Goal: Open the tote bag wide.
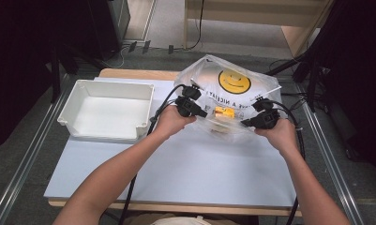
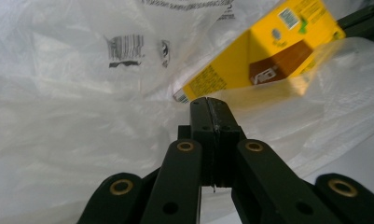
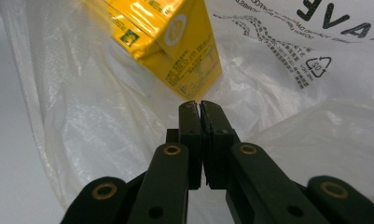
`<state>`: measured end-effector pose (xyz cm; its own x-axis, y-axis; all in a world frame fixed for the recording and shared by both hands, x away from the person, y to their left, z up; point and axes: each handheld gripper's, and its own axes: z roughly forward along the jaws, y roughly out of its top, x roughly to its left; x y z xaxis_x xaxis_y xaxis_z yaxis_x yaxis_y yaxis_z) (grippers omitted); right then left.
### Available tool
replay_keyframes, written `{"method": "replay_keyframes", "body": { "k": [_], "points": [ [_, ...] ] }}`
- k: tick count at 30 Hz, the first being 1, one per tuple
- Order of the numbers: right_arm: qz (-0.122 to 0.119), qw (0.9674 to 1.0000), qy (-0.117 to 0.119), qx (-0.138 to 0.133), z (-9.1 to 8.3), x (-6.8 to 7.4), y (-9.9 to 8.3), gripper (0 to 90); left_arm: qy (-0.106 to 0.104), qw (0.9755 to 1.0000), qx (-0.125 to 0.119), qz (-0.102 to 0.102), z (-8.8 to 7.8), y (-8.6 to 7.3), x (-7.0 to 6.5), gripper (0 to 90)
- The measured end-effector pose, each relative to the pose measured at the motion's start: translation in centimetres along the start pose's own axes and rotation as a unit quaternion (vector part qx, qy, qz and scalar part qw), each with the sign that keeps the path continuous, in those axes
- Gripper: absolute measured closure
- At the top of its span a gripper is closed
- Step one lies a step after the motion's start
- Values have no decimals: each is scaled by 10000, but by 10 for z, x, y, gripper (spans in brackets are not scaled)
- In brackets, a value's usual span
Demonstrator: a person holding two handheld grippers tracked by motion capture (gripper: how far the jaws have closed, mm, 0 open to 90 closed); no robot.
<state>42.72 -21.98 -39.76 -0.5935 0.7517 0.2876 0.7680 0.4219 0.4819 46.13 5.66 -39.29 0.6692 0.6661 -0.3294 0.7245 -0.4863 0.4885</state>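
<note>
gripping the plastic bag (image 1: 232, 96) on both sides: left gripper (image 1: 200, 112) pinching the bag's left edge, jaws pressed flat together on the thin film; right gripper (image 1: 244, 123) doing likewise on the bag's right edge, jaws closed tight on the plastic.

sitting at the far middle of the table (image 1: 185, 173), slightly right of centre, mouth facing the person and held apart between the two grippers. showing a yellow smiley face (image 1: 234, 81) and black lettering on the far wall of the bag.

lying inside the bag, between the two grippers: a yellow carton (image 1: 224, 113), tilted, seen through the clear film.

looking along the left gripper (image 2: 208, 105) in its own view: tips meeting with no gap, crumpled film (image 2: 82, 116) all around, the yellow carton (image 2: 264, 51) just beyond the tips and up to the right, with a brown patch on one face and a printed barcode on the bag at upper left.

looking along the right gripper (image 3: 201, 108) in its own view: tips meeting, film caught between them, the carton (image 3: 170, 42) just past the tips and up to the left, a recycling mark and black print on the bag at right.

resting well apart on the left of the table: a white bin (image 1: 108, 110), open side up, touching nothing else.

coming in from the bottom of the high view: both forearms, with black cables trailing from each gripper.
</note>
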Motion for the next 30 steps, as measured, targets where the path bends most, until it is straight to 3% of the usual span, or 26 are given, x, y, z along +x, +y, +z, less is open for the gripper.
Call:
{"method": "replay_keyframes", "body": {
  "k": [4,7,9,11,15,18,22,23,25,26,29,30],
  "points": [
    [56,9999,12,-88,3,-5,-6,886,29,10000,58,-48,6,-6,9,900],
    [59,9999,28,-140,6,-10,-9,886,27,10000,70,23,9,-8,15,900],
    [92,9999,-13,-102,6,-10,-10,887,77,9998,47,-154,10,-10,17,900],
    [146,9998,-27,-148,8,-12,-13,887,88,9999,15,-98,12,-10,23,900],
    [155,9997,-24,-196,11,-15,-16,887,118,9998,23,-180,14,-10,29,900],
    [136,9993,-26,-358,13,-19,-20,888,178,9998,-5,-112,16,-9,33,900],
    [99,9978,6,-662,14,-24,-25,893,207,9995,-14,-248,20,-10,37,900],
    [152,9975,28,-696,14,-26,-26,895,226,9992,-12,330,21,-8,46,900],
    [211,9973,49,-707,16,-27,-27,895,259,9990,-6,360,22,-8,48,900],
    [247,9972,38,-707,19,-30,-30,895,285,9992,-3,270,23,-8,49,900],
    [218,9974,21,-694,23,-32,-33,894,300,9990,-44,322,25,-8,51,900],
    [247,9971,7,-718,24,-34,-35,894,294,9986,-57,429,26,-8,54,900]
  ]
}}
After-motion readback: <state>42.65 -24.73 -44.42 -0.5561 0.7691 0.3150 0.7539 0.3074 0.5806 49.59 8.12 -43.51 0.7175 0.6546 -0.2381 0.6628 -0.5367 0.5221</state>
